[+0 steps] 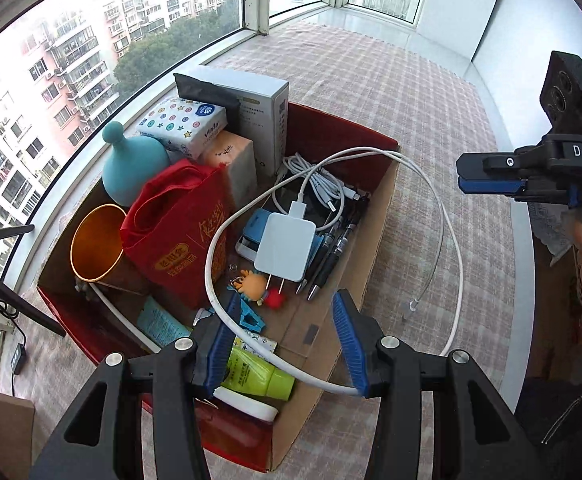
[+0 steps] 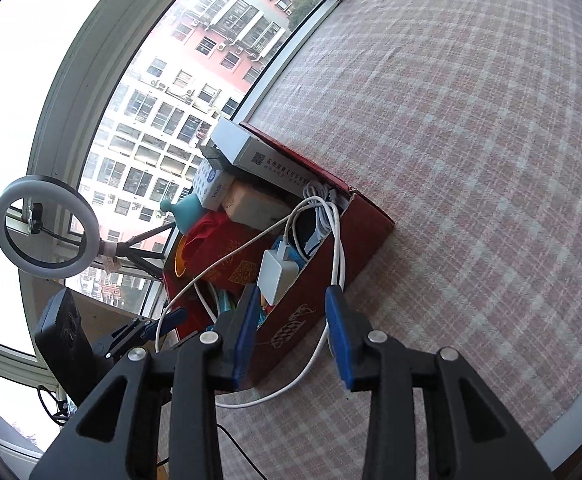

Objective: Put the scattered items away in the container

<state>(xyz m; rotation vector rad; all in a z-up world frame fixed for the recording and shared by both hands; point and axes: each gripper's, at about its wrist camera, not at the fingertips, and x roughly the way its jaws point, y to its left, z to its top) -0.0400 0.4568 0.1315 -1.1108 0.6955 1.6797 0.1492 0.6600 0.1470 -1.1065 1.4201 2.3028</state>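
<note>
- The red cardboard box [image 1: 375, 142] on the checked cloth is nearly packed; the white charger block [image 1: 285, 246] lies inside it.
- Its long white cable [image 1: 457, 256] loops over the box's wall onto the cloth.
- Left gripper [image 1: 287, 344] is partly spread, the cable touching its right pad; right gripper [image 2: 291, 334] is spread and empty.
- Likely next: gather the loop into the box.

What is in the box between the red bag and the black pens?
The white charger lies between the red bag and the black pens, with a blue thing partly under it. Its cable loops out over the box. The left wrist view shows this.
</note>
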